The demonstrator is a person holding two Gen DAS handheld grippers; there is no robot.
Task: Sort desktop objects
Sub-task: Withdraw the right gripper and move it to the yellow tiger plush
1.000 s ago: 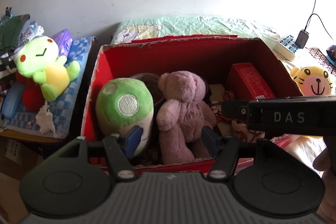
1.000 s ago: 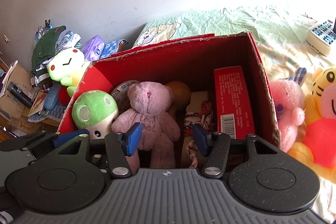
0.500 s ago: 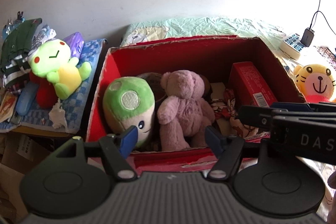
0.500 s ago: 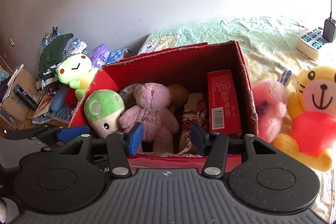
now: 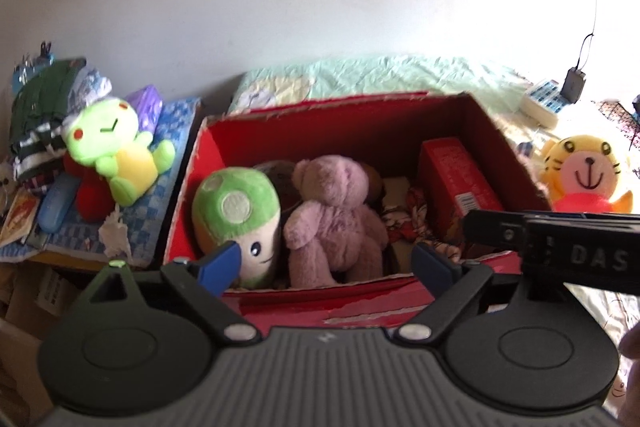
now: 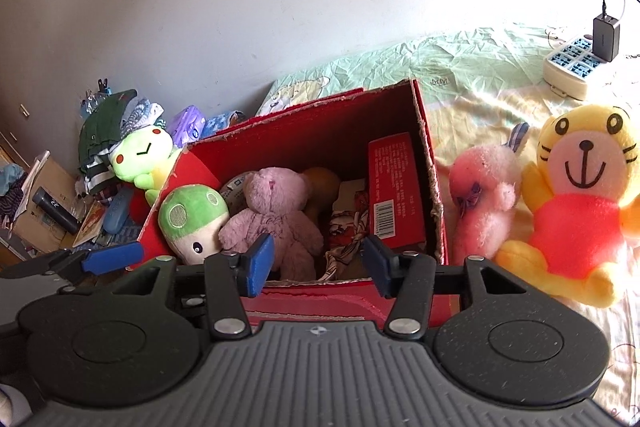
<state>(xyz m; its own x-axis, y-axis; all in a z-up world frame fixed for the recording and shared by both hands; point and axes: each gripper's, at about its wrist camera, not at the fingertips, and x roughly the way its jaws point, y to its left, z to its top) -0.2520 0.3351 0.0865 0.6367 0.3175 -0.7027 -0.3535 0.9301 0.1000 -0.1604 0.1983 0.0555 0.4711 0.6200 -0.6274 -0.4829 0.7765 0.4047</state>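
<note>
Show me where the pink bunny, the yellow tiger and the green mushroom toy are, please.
pink bunny [image 6: 482, 205]: right wrist view, on its fluffy body, outside the box.
yellow tiger [image 6: 582, 163]: right wrist view, on its face.
green mushroom toy [image 5: 236, 201]: left wrist view, on its cap, inside the red box [image 5: 320, 125].

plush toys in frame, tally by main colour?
Green: 2, frog plush, mushroom plush
Purple: 1, bear plush
Pink: 1, pink plush
Yellow: 1, tiger plush
Total: 5. A brownish item behind the bear is too hidden to count.
</note>
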